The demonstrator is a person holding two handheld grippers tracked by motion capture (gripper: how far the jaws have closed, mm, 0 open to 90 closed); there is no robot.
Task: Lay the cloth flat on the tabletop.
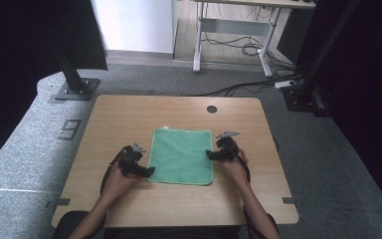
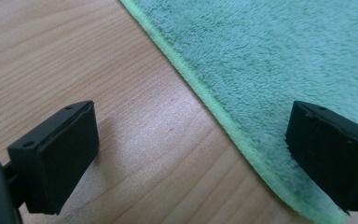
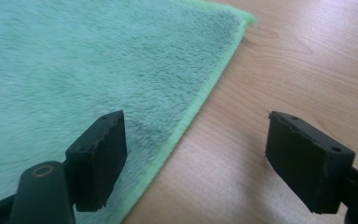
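1. Cloth (image 1: 181, 155), green and square, lies flat on the worktop (image 1: 119, 119), spread out near the middle and a little toward the near edge.
2. Left tool (image 1: 148, 172) sits at the cloth's near left corner, held by the person's left hand (image 1: 115, 181).
3. In the left gripper view the cloth's (image 2: 279, 56) hemmed edge runs slantwise between the two jaws: one jaw is over bare wood (image 2: 74, 56), the other over the pile.
4. Left tool (image 2: 191, 158) has its jaws wide apart, with nothing between them but the cloth's edge below.
5. Right tool (image 1: 209, 155) sits at the cloth's right edge, about halfway along it, held by the right hand (image 1: 234, 168).
6. In the right gripper view the cloth (image 3: 74, 60) fills the left part, with its far corner toward the top; its edge passes between the jaws, one over the pile, one over the wood (image 3: 307, 56).
7. Right tool (image 3: 193, 158) also has its jaws spread wide and grips nothing.
8. Whether any jaw touches the cloth or the worktop cannot be told.
9. A small dark round hole (image 1: 212, 109) lies near the worktop's far edge, well apart from the cloth.
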